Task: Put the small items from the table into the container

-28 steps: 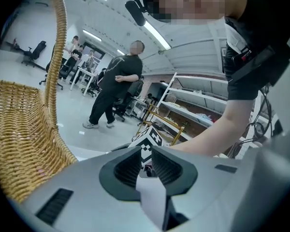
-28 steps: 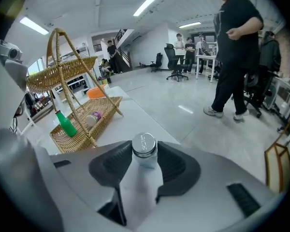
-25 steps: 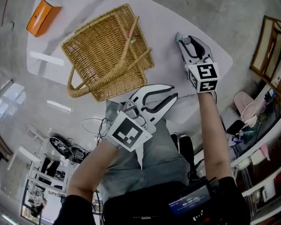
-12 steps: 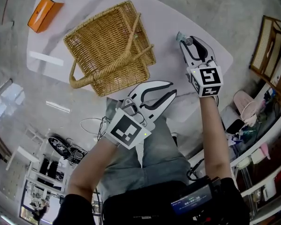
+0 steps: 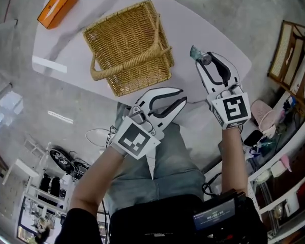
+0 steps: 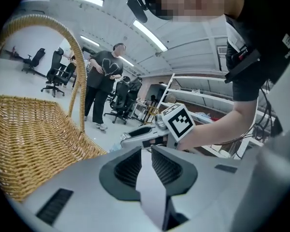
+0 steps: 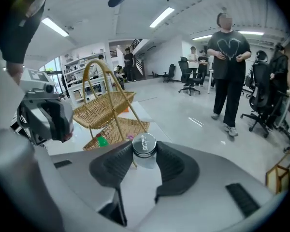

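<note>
A person's right gripper point(image 5: 207, 61) has come up off the rounded white table point(image 5: 198, 27), carrying a small clear bottle with a silver metal cap point(image 7: 144, 146). Its two dark ribbed pads press on either side of the bottle just below the cap, so the bottle hangs in the air, well apart from the tabletop. The pick-up looks done; what is left, by my reading, is to carry the bottle across to the square woven wicker basket with a looped handle point(image 5: 129, 44), which stands on the table to the left, and let go above it. A small green item point(image 7: 102, 141) and a small pink item point(image 7: 129, 137) already seem to lie inside.

The left gripper point(image 5: 179, 96) hovers by the table's near edge, jaws drawn close with a slim gap and nothing between them.

A second ago the right gripper sat low, its tips down at the table; now it stands higher and looms larger in the head view
</note>
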The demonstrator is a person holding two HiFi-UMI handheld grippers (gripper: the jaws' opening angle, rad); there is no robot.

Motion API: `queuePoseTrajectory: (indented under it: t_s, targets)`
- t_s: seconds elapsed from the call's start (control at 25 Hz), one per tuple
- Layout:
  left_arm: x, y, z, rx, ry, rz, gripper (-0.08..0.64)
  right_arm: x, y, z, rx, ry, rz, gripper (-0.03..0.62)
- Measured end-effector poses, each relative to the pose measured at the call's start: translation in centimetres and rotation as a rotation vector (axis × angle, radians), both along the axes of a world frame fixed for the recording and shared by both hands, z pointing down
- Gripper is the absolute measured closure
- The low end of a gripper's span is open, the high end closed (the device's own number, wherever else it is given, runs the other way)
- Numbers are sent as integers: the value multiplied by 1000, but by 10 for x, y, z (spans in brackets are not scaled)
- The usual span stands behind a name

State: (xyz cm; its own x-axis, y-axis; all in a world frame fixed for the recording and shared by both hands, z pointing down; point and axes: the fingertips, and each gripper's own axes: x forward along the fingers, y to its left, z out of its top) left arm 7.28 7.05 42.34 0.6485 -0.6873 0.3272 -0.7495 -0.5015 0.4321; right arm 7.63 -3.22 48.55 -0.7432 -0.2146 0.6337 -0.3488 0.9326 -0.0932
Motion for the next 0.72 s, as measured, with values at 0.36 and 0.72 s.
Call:
queuePoseTrajectory:
  t_s: [0.36,0.72]
  targets:
    - [-35,20,-22,23,-17,-27,513,-43,36,-79,-6,-74,-82,436]
    - [-96,40,-39,61,-28,-89,513,-106,74,-105,-17,-76,-107,436]
